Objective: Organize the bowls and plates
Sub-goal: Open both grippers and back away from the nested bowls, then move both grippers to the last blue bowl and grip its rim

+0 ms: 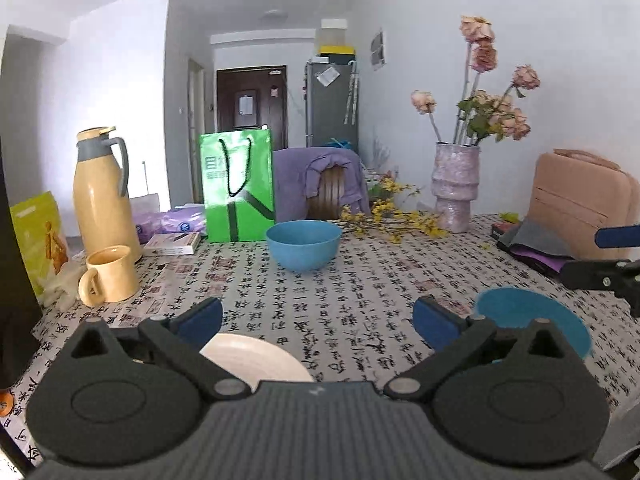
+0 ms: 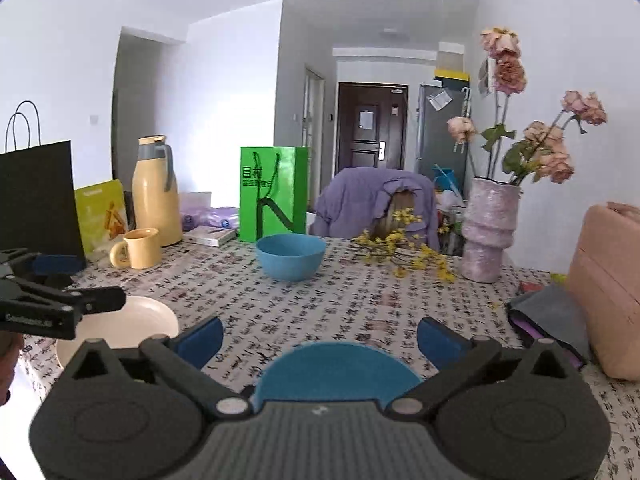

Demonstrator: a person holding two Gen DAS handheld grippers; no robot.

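Note:
A blue bowl [image 1: 303,245] stands upright mid-table; it also shows in the right wrist view [image 2: 291,255]. A cream plate [image 1: 256,356] lies near the front edge, under my open, empty left gripper [image 1: 318,320]; it shows in the right wrist view [image 2: 132,326] too. A blue plate [image 2: 338,370] lies under my open, empty right gripper [image 2: 320,338], and shows at the right in the left wrist view [image 1: 524,312]. Both grippers hover above the table, touching nothing.
On the patterned tablecloth [image 1: 360,296]: a yellow mug [image 1: 110,274], thermos jug [image 1: 102,196], green bag [image 1: 239,184], vase of dried flowers [image 1: 456,188], yellow sprigs [image 1: 390,218], pink case [image 1: 580,204] and dark cloths [image 1: 536,244]. A black bag [image 2: 38,196] stands at the left.

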